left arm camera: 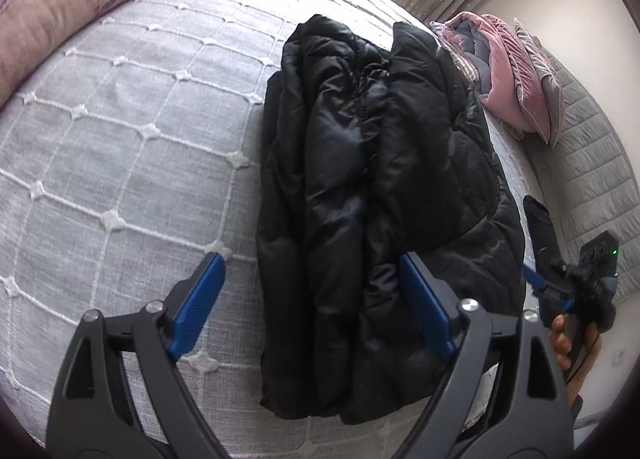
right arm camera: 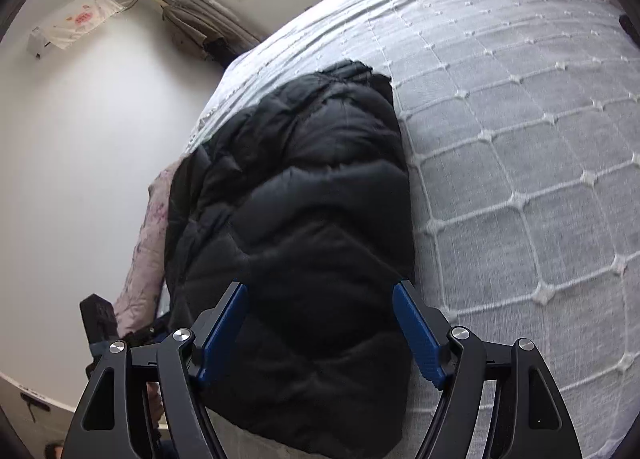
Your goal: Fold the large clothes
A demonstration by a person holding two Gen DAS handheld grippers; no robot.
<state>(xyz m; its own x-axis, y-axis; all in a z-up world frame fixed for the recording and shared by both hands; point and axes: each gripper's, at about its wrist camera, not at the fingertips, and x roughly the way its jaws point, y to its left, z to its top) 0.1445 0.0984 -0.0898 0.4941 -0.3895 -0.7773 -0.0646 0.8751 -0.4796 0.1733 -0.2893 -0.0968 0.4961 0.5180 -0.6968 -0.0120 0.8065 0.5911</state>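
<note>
- Work item: a black puffer jacket (left arm camera: 380,195) lies on the bed (left arm camera: 132,163), already gathered into a long narrow bundle. It fills the centre of the left wrist view and the lower centre of the right wrist view.
- Left tool (left arm camera: 308,307): released. Its blue pads stand wide apart at the lower centre of the frame, one over the bedspread, the other over the near end of the jacket. Nothing is gripped.
- Right tool (right arm camera: 320,323): released. Its pads straddle the near end of the bundle in the lower centre of its frame; whether they touch the fabric cannot be told.
- Judged step: take hold of one end of the bundle for the next fold.
- Procedure advice: bring each tool down at a corner of the same end and pinch through all layers, since slippery padded fabric is likely to slide out of a shallow grip.
- Lift both corners together and carry them level towards the far end.
- Keep clear of the pink bedding (left arm camera: 508,71) at the upper right.
</note>
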